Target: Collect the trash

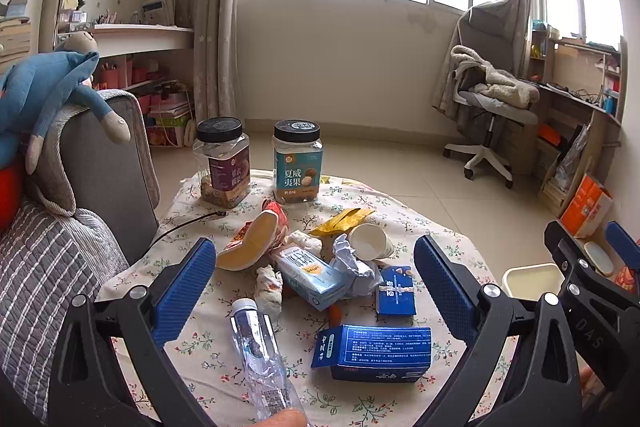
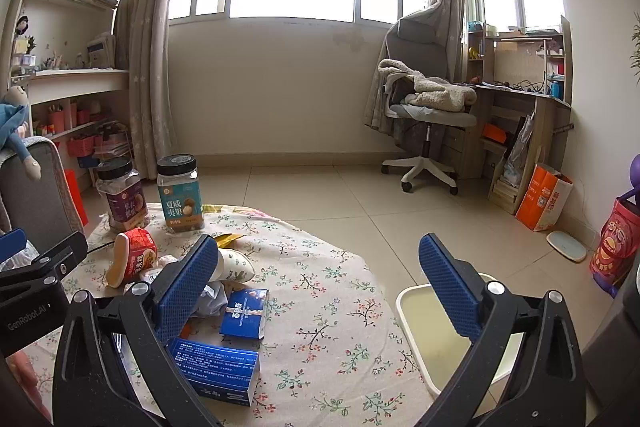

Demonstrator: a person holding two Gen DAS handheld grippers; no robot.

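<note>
Left gripper (image 1: 316,275) wide, empty, over the trash pile (image 1: 320,267) mid-table (bottle (image 1: 260,351) only here). Right gripper (image 2: 320,287) wide, empty, at the table edge (image 2: 384,291), over the bin (image 2: 424,323); bare floor beyond.

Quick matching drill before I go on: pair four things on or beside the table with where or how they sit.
1 plastic bottle
2 paper cup
3 teal-label jar
4 bin

a upright at the far edge
b on the floor right of the table
c lying nearest the left tongs
d tipped over among the wrappers

Pairs: 1-c, 2-d, 3-a, 4-b
</note>
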